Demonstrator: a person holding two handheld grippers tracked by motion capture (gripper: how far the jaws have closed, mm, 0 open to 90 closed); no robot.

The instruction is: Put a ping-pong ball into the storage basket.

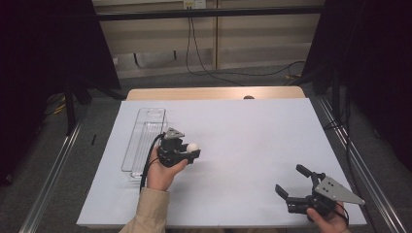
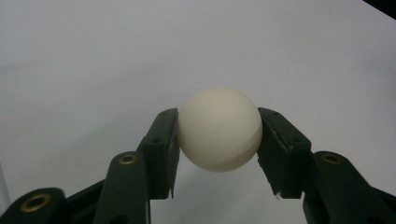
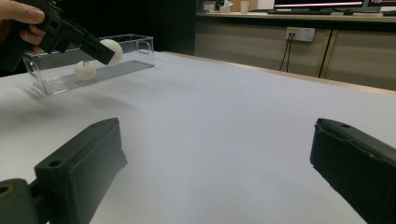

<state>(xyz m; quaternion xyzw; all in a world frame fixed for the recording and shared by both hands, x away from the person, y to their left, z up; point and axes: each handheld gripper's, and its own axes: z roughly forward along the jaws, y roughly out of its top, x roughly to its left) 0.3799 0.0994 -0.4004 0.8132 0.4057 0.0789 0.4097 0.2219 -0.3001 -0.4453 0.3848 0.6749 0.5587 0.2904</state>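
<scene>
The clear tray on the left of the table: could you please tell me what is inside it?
Inside the clear tray lies one white ball. The left gripper and its held ball cover part of it.

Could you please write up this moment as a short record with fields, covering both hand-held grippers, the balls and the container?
left hand-held gripper: shut on a white ball, held above the white table cover
right hand-held gripper: open, nothing between its jaws, near the cover's right front corner
clear container: long and open-topped, on the cover's left side
second white ball: seen in the right gripper view, apparently inside the container
held ball versus container: outside it, on its right in the high view
</scene>
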